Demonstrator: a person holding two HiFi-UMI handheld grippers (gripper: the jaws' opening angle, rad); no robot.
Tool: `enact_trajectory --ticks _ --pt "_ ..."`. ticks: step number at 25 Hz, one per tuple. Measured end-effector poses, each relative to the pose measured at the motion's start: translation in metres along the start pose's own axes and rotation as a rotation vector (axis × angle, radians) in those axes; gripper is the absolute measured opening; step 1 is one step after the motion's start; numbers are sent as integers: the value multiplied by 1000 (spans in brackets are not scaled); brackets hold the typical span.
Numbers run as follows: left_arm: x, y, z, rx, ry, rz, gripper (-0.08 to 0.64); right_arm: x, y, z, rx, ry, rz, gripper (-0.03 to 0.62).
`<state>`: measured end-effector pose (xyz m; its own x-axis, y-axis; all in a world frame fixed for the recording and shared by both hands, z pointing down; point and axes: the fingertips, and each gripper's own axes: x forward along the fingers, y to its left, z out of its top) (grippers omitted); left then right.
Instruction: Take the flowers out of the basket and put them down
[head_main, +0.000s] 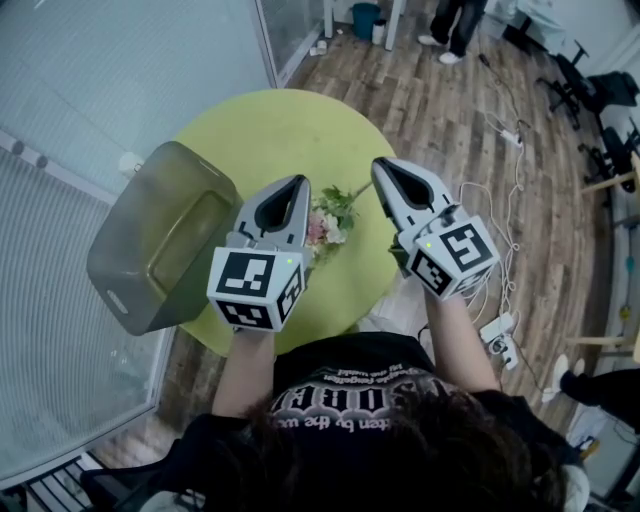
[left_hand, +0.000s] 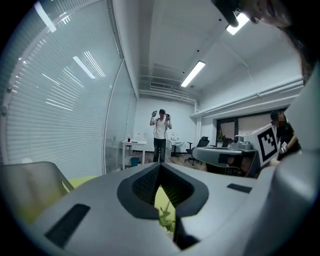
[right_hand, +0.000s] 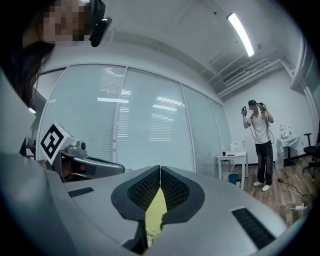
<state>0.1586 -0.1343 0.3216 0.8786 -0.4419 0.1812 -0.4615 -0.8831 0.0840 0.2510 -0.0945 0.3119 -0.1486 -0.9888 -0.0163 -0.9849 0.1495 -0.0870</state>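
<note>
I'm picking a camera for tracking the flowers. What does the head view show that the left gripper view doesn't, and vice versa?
Only the head view shows the pink blooms of the flowers, between the shut left gripper and the right gripper, and the basket with its open inside. Only the left gripper view shows the ceiling lamp and a distant person above the legs. Both show the green table, some leaves and part of the basket.

Bright, even indoor light; sharp centres, fisheye-bent edges

I see the basket (head_main: 165, 235) at the table's (head_main: 270, 125) left edge. The flowers (head_main: 328, 222) are right of it, between my left claw (head_main: 299, 181) and right claw (head_main: 379, 164).
</note>
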Motion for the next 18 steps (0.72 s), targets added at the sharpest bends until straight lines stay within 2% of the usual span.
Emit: enact_trajectory --ticks 6,12,18 --pt "-5 4 2 27 -16 47 3 3 3 0 -8 -3 -1 28" --pt "-9 7 2 30 -24 71 3 2 7 -1 -78 9 -6 28" --pt "-17 17 5 41 -36 104 3 2 9 3 -97 -14 -21 26"
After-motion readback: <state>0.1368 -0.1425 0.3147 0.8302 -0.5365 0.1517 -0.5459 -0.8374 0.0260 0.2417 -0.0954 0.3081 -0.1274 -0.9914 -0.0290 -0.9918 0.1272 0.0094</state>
